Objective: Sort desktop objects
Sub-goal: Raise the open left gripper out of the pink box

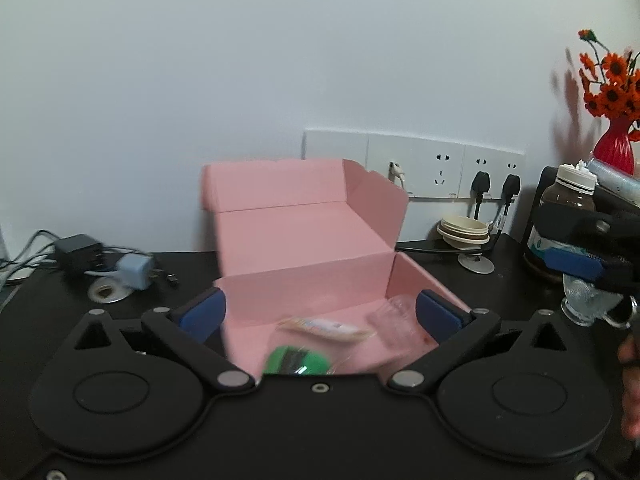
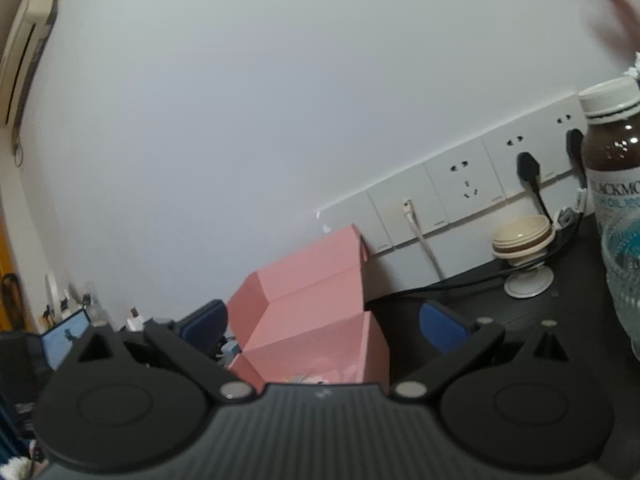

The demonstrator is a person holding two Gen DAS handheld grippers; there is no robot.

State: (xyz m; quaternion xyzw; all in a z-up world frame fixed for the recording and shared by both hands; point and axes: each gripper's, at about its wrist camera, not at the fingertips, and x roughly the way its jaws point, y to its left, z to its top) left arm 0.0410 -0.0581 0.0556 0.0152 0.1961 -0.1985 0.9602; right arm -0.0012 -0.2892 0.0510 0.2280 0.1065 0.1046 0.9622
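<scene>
An open pink cardboard box (image 1: 304, 240) stands on the black desk, its lid leaning back toward the wall. Blurred inside it lie a green object (image 1: 296, 360), a flat packet (image 1: 324, 326) and a clear plastic cup (image 1: 394, 318). My left gripper (image 1: 320, 314) is open, its blue pads straddling the box's front. My right gripper (image 2: 324, 324) is open and empty, to the right of the pink box (image 2: 304, 300). The left wrist view shows it at the right edge (image 1: 592, 268), beside a brown bottle (image 1: 564, 216) and a patterned glass cup (image 1: 580, 300).
Power adapters and cables (image 1: 80, 256) and a tape roll (image 1: 106, 292) lie at the left. Wall sockets (image 1: 440, 168) with plugs run behind the box. Stacked beige bowls (image 1: 464, 232) and a red vase of orange flowers (image 1: 614, 148) stand at the right. A hand (image 1: 632, 360) shows at the edge.
</scene>
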